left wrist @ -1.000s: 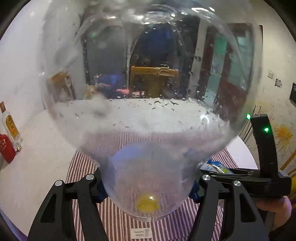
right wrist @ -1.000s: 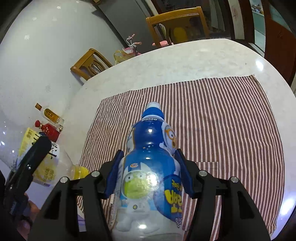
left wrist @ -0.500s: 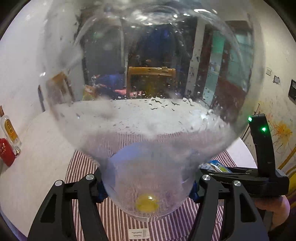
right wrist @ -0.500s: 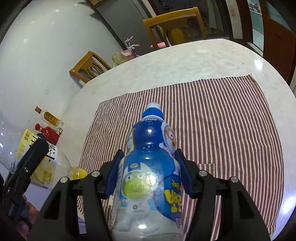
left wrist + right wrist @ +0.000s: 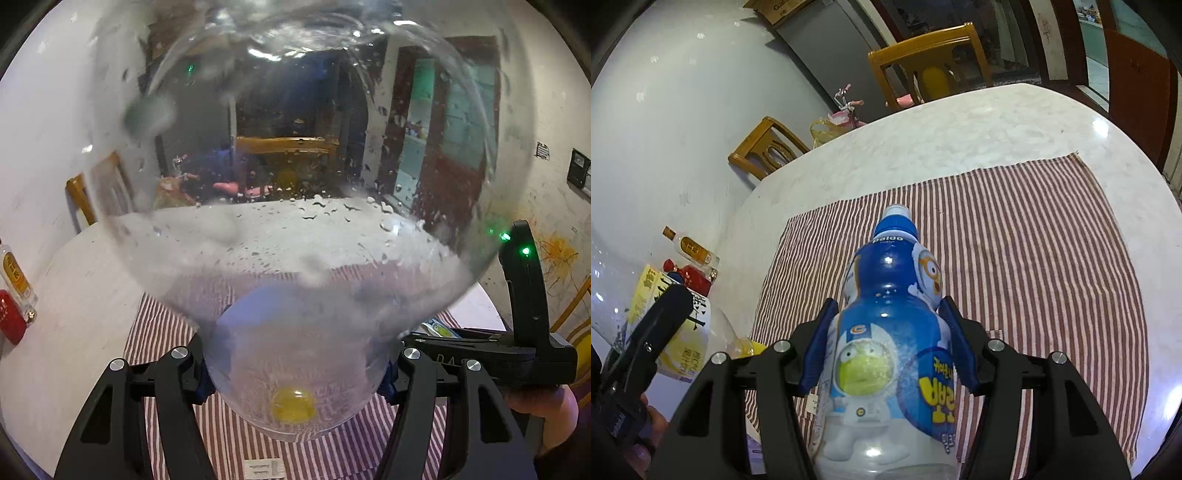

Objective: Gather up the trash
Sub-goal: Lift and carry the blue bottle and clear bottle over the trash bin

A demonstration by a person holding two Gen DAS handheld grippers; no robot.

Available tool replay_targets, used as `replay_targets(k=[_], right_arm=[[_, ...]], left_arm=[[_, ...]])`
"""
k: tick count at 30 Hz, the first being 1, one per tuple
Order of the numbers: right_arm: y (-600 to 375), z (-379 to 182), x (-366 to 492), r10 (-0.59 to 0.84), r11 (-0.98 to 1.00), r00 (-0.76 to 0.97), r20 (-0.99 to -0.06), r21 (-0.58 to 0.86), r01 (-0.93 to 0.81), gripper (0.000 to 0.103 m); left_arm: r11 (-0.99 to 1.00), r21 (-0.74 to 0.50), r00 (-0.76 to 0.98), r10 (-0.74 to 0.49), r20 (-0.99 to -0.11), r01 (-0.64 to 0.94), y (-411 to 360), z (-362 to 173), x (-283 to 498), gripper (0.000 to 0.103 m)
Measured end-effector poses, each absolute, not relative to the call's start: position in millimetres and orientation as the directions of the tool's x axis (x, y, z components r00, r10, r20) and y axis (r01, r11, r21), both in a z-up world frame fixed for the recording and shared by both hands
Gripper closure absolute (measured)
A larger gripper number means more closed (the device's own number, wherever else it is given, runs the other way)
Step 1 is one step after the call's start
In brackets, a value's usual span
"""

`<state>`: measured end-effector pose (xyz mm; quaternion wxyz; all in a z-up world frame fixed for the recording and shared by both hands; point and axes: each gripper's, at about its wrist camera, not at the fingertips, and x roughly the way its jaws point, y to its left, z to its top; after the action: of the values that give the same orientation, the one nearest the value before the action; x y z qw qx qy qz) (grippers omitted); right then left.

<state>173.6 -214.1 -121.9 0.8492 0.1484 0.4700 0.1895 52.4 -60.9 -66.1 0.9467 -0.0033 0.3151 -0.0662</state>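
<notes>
Right wrist view is showing me the blue bottle [image 5: 886, 343] lying along the line of my right gripper [image 5: 888, 345], base toward the camera and its cap end pointing away over the striped cloth [image 5: 1034, 258]; the blue pads are pinching its waist from both sides, and the bottle is being carried above the cloth rather than resting on it, as far as I am judging. The left wrist view is filling up with the clear bottle [image 5: 295, 240], its yellow cap [image 5: 293, 406] nearest the lens and its wide body pointing away; my left gripper [image 5: 295, 373] is clamping its narrow shoulder near the cap. Both hands are tilting downward over the white table [image 5: 960, 129], side by side, each seeing the other at the frame edge. No bin is showing in either view, so I am judging that the coming move turns on carrying both bottles, long axes forward, off the table. Two small bottles [image 5: 690, 258] are standing near the wall.
</notes>
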Motion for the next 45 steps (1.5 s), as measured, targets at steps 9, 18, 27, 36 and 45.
replay_targets(k=[9,18,27,36,45], right_arm=[[-233.3,-112.8,162.4,0.446,0.888,0.52,-0.729,0.431,-0.158,0.046],[-263.3,-104.6,147.6,0.416,0.895,0.566,-0.712,0.432,-0.115,0.046],[-293.4,-97.8,127.4,0.373,0.902,0.612,-0.697,0.428,-0.063,0.046],[-315.2,-94.2,111.6,0.35,0.902,0.643,-0.682,0.43,-0.035,0.046],[-368.5,-89.2,81.0,0.263,0.897,0.705,-0.659,0.436,0.074,0.046]], left_arm=[[0.981,-0.049,0.794,-0.179,-0.581,0.185,-76.3,-59.7,49.4,0.04],[0.968,-0.046,0.793,-0.229,-0.565,0.246,-89.8,-54.3,50.4,0.04],[0.95,-0.039,0.788,-0.279,-0.549,0.309,-103.0,-52.8,55.7,0.04],[0.935,-0.028,0.78,-0.311,-0.543,0.354,-115.4,-56.2,61.7,0.04],[0.896,-0.021,0.75,-0.384,-0.538,0.443,-137.4,-57.9,75.9,0.04]])
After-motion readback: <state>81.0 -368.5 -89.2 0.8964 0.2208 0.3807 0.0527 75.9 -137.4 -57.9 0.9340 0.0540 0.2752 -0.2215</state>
